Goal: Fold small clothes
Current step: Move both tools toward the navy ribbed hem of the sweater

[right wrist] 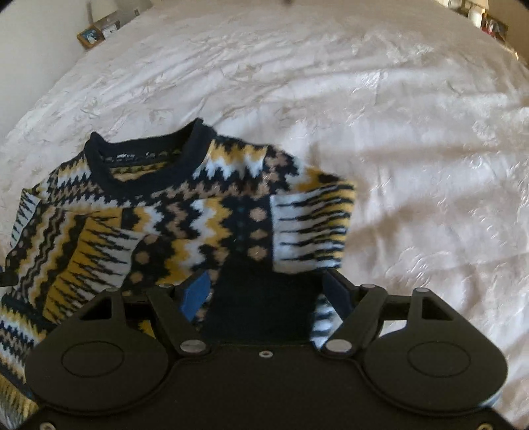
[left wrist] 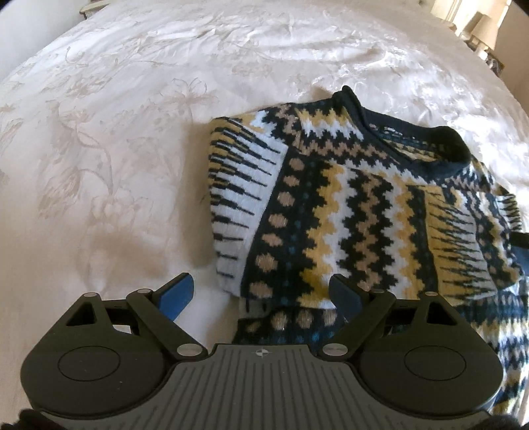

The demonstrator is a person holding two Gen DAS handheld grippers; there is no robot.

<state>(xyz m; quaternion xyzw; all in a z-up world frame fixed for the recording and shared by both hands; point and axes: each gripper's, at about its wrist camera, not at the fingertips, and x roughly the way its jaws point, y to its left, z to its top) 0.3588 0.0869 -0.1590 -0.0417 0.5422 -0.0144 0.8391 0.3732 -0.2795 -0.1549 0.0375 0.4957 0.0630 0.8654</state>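
A small knitted sweater (left wrist: 347, 205) with navy, yellow, tan and white zigzag bands lies on the white bedspread (left wrist: 115, 132), its navy collar at the far side. Both sleeves are folded inward over the body. My left gripper (left wrist: 261, 294) is open just above the sweater's near left edge, holding nothing. In the right wrist view the same sweater (right wrist: 185, 218) fills the left and centre. My right gripper (right wrist: 267, 287) is open over the folded right sleeve, with the sleeve's dark cuff (right wrist: 264, 297) lying between the jaws.
The bedspread (right wrist: 396, 132) is wrinkled and reaches in all directions. A bedside stand with small items (right wrist: 99, 31) is at the far left corner. A lamp and clutter (left wrist: 486, 36) stand at the far right.
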